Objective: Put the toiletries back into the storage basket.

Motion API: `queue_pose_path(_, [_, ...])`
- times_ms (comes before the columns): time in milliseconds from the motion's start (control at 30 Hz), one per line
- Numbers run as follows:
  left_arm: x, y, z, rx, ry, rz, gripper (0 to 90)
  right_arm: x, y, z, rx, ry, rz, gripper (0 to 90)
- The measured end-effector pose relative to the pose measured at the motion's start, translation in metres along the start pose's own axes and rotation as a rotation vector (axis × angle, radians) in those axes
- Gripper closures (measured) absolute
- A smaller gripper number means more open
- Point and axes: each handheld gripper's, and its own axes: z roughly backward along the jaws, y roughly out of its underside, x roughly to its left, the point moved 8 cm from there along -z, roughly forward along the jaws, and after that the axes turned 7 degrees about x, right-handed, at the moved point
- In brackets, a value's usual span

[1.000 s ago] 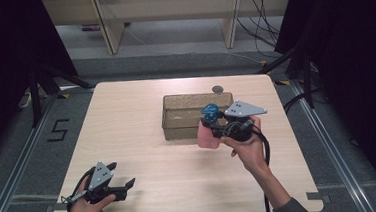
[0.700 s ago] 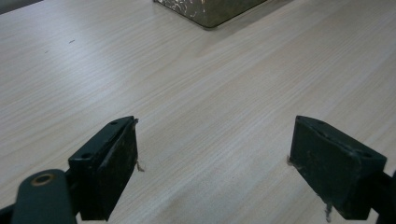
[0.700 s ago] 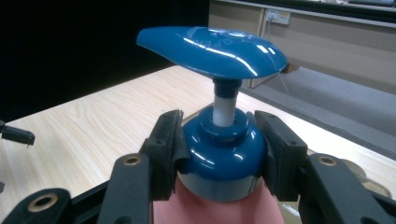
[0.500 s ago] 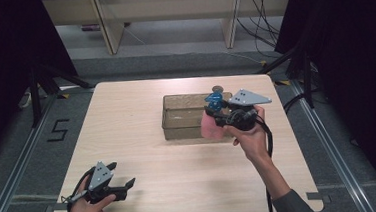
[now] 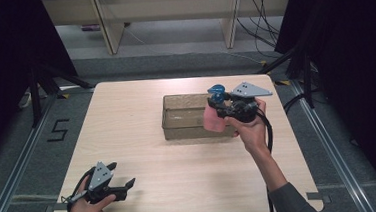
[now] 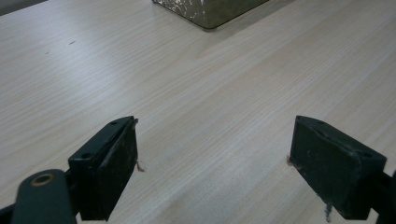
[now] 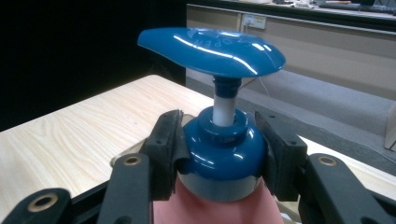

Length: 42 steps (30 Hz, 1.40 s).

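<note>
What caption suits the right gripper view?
Right gripper clamps a pink pump bottle by its blue collar, above the wooden table.

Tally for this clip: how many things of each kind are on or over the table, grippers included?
Pump bottle, pink with a blue pump: 1
Clear bin: 1
Handheld grippers, left gripper and right gripper: 2
Total: 4

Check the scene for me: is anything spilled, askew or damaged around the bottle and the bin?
Nothing stands out. The pink pump bottle hangs upright in the right gripper, clamped at its blue collar, at the clear bin. No spills on the table.
</note>
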Motion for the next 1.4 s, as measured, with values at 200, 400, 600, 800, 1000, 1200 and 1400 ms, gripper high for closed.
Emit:
queue_pose_path(200, [0.001, 0.000, 0.000, 0.000, -0.005, 0.006, 14.8, -0.014, -0.003, -0.003, 0.000, 0.015, -0.028, 53.7])
queue_pose_path(400, [0.001, -0.001, 0.000, -0.003, -0.007, -0.005, 14.8, -0.030, -0.005, -0.009, -0.008, 0.060, -0.027, 53.7])
queue_pose_path(600, [0.002, -0.001, 0.000, 0.001, -0.007, -0.016, 14.8, -0.039, -0.003, -0.014, 0.005, 0.084, -0.041, 53.6])
queue_pose_path(800, [0.001, -0.001, 0.000, -0.001, -0.004, 0.000, 14.8, -0.050, 0.002, -0.023, 0.006, 0.104, -0.050, 53.6])
queue_pose_path(1000, [0.002, -0.001, 0.000, 0.003, -0.009, -0.012, 14.8, -0.054, 0.007, -0.029, 0.024, 0.107, -0.069, 53.6])
queue_pose_path(1200, [0.001, -0.002, 0.000, -0.009, -0.004, 0.002, 14.8, -0.056, 0.012, -0.035, 0.029, 0.113, -0.073, 53.6])
queue_pose_path(1400, [0.001, -0.002, 0.000, -0.009, -0.002, -0.004, 14.8, -0.058, 0.022, -0.041, 0.061, 0.111, -0.080, 53.6])
